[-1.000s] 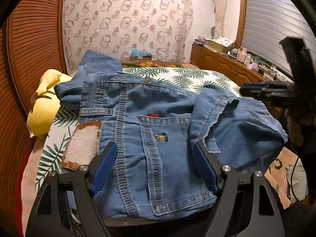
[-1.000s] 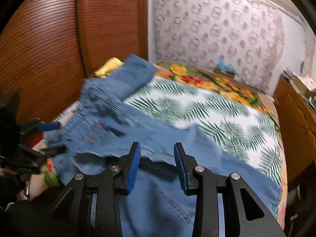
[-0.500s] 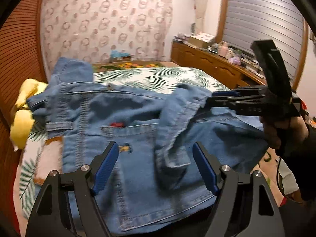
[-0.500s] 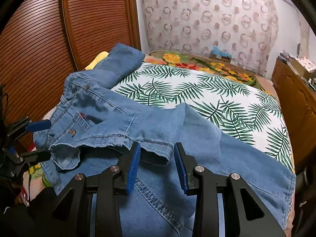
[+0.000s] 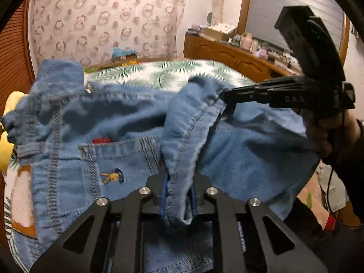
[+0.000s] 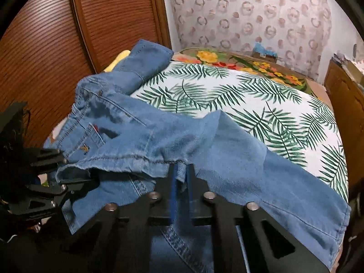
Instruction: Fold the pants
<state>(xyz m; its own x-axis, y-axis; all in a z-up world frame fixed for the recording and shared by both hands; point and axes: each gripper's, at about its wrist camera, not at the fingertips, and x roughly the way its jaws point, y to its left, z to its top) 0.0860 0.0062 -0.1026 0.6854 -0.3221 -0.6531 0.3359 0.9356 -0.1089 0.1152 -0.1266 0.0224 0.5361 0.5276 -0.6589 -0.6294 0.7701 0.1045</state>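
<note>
Nearest the left wrist camera, the left claw (image 5: 178, 192) is closing, its blue pads pressed on a bunched, stitched hem of the blue denim pants (image 5: 127, 122). In the right wrist view the right claw (image 6: 180, 177) is clamped tight on another part of that same hem edge, a small fold of denim caught between its blue pads.

Just beyond the claws, the pants lie spread over the bed (image 6: 250, 95), whose cover is printed with green palm leaves. A back pocket with a small embroidered mark (image 5: 111, 176) faces up near the left claw, with a red tab just above it. A light patch with a brown border, probably the waistband label, sits at the left edge; it is blurred.

Farther off, one leg end (image 6: 147, 61) is folded back toward the brown slatted wardrobe doors (image 6: 113, 18), resting over something yellow (image 5: 9, 118). A hand (image 5: 327, 136) holds the right claw at the right of the left wrist view.

At the far side stand a wooden dresser (image 5: 227, 52) crowded with small items and a wall with ring-patterned paper (image 6: 250, 16).
</note>
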